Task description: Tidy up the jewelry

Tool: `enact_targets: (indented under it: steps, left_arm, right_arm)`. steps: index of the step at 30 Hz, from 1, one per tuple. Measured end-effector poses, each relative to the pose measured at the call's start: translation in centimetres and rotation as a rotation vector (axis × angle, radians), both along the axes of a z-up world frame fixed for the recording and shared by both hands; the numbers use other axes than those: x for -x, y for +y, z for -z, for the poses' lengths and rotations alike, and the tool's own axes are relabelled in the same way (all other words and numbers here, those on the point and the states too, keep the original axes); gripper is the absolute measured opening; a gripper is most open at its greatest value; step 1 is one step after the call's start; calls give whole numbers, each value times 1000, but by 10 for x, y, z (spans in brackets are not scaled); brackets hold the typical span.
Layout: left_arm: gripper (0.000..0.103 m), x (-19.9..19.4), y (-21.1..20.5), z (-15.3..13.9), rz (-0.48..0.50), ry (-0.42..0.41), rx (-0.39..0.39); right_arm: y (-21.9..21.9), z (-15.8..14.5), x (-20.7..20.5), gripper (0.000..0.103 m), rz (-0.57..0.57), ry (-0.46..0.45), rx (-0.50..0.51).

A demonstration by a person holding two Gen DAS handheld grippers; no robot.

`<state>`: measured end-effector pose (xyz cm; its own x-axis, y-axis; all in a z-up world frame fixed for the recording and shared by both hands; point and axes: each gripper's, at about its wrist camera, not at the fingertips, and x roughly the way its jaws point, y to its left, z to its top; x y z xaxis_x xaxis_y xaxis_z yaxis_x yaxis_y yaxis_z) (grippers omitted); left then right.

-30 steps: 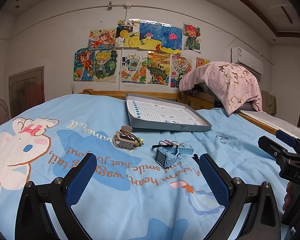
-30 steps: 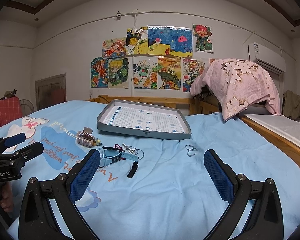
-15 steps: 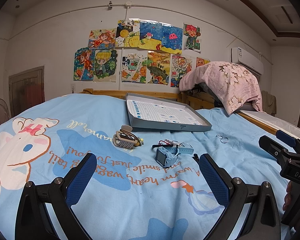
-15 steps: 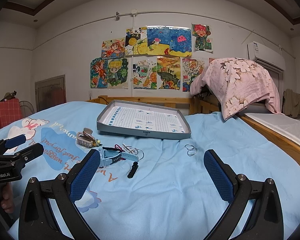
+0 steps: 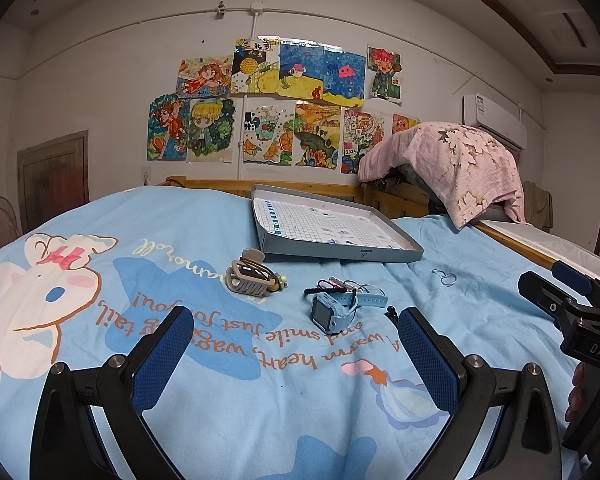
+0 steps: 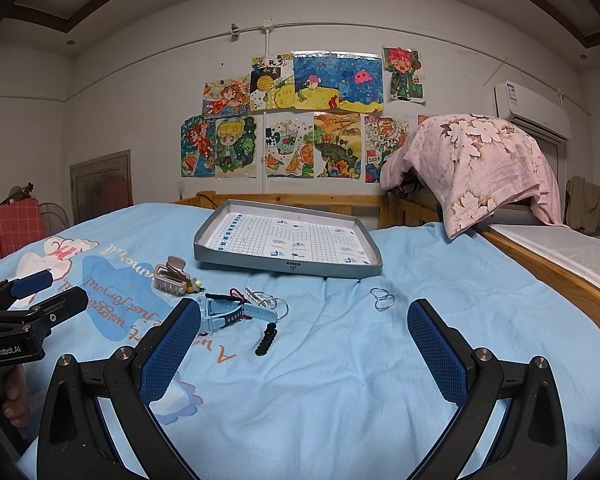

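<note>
Dim indoor light w/ recessed ceiling spots, soft shadows, sharp focus, strong fisheye bend, dark vignette corners

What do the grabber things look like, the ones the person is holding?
Each gripper is black plastic with two wide fingers tipped with blue, bumpy pads and silver bolts. The left gripper shows "GenRobot.AI" in white on its side in the right wrist view. The right gripper shows "DAS" in the left wrist view. No cables or sleeves are visible.

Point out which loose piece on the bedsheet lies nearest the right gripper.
The small black beaded strip, lying just beyond the open right gripper; the pale blue watch and thin wire rings sit farther off.
</note>
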<state>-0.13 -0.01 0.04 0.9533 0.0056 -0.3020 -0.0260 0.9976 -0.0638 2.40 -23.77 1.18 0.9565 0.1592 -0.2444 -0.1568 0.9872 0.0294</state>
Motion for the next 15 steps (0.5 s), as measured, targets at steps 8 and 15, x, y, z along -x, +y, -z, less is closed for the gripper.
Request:
enact_targets:
  steps: [8, 15]
  left_arm:
    - [103, 0, 0, 0, 0, 0, 0]
    - [103, -1, 1, 1, -2, 27, 9]
  right_arm:
    - [0, 1, 0, 102, 0, 2, -6]
    - [1, 2, -4, 102, -9, 19, -14]
